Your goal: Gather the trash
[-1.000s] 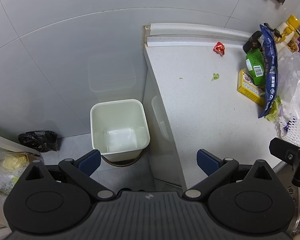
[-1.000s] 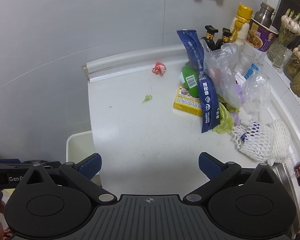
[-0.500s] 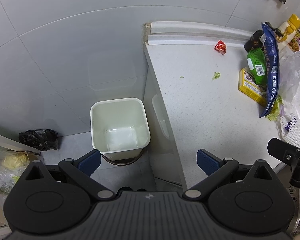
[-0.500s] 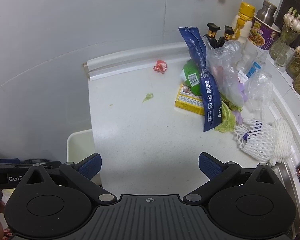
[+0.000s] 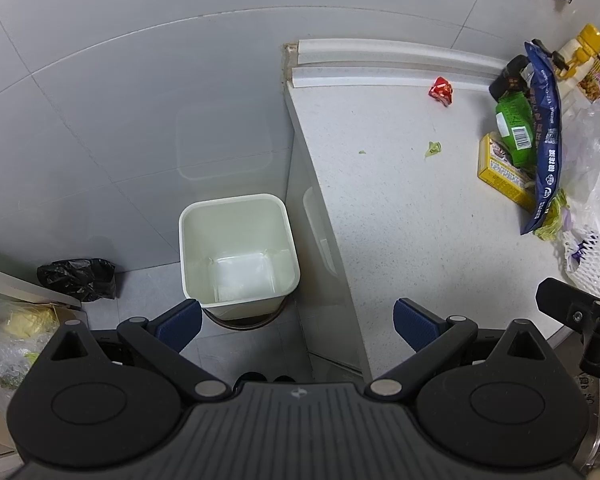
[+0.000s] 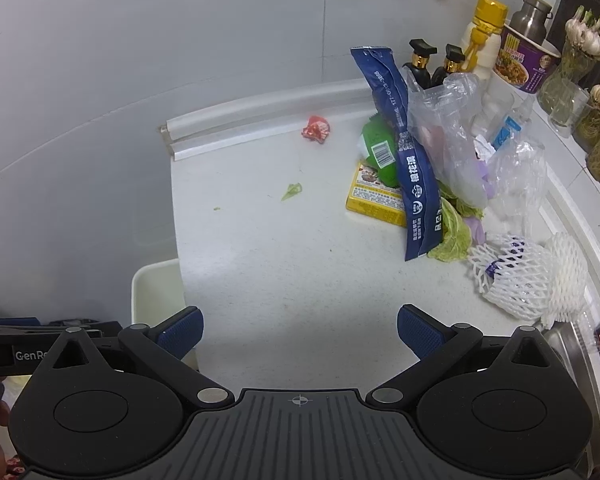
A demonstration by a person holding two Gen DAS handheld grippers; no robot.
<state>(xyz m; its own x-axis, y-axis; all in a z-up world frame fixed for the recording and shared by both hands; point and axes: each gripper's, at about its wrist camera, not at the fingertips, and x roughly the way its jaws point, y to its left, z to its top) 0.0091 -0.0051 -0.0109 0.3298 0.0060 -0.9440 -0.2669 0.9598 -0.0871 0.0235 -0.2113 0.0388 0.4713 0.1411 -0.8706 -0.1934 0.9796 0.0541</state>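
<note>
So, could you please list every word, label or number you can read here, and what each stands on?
"GenR", cut off: left claw's side.
"银花菜", uncertain: blue bag.
Barcode digits, green packet: too small.
Yellow box: blurred.
Purple cup: illegible.

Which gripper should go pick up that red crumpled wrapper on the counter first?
Probably the right gripper: it is open, empty and faces the counter with the red wrapper ahead. The left gripper, also open, hangs by the counter's edge over the white bin.
</note>
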